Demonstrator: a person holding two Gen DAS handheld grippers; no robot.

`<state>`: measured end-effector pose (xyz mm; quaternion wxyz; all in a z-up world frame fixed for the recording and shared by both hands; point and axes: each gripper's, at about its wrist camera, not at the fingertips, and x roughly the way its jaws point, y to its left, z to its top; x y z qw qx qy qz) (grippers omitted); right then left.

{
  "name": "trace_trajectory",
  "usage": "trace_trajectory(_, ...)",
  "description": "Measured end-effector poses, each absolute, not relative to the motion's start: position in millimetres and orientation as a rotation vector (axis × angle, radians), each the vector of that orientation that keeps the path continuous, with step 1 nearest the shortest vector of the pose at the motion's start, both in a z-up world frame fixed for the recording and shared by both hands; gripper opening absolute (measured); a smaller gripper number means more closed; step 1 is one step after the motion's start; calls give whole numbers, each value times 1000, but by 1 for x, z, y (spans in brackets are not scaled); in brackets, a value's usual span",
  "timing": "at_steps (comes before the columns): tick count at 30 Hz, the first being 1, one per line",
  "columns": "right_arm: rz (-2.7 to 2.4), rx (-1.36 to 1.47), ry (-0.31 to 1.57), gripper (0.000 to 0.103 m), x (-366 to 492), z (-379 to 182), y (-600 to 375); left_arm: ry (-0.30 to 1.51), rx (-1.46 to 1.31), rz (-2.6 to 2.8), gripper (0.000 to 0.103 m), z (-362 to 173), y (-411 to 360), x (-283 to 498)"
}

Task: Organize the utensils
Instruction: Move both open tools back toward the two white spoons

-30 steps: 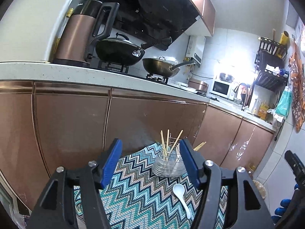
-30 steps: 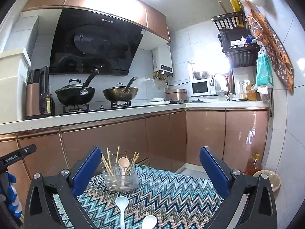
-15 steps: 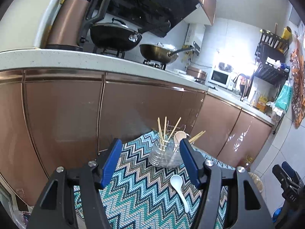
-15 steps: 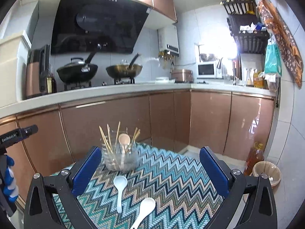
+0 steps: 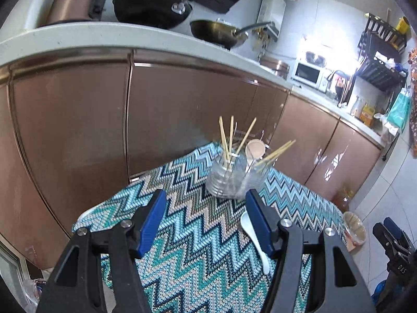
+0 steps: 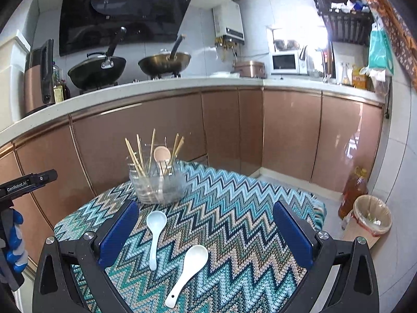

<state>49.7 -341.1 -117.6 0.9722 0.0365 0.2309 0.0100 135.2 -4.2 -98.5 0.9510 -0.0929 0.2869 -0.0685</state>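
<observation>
Left wrist view: the left gripper hangs above the zigzag cloth, its blue-padded jaws spread apart with nothing between them. At 12 o'clock from the jaws, on the far part of the cloth, stands a clear glass jar holding several chopsticks that fan out at different angles, plus a pale pink spoon standing bowl-up. A white spoon lies flat on the cloth at about 3 o'clock, just beside the inner face of the right-hand jaw, partly hidden by it. Behind the cloth runs a row of copper-coloured cabinets, with a black wok on the counter at 11 o'clock.

Right wrist view: the right gripper also has its jaws wide apart, empty. Between them, two spoons lie on the zigzag cloth: the white spoon near the left-hand jaw, bowl pointing toward the jar, and a larger white spoon at 6 o'clock, lying on a slant, bowl to the upper right. The two are near each other but not touching. The glass jar stands at 11 o'clock, well beyond the fingertips, with the chopsticks and pink spoon in it. A bin sits on the floor at 3 o'clock.
</observation>
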Motion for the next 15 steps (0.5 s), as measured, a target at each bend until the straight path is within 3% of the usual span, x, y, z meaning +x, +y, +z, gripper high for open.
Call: trace_trajectory(15,91,120,628,101,88,-156,-347,762,-189,-185,61,-148,-18,179)
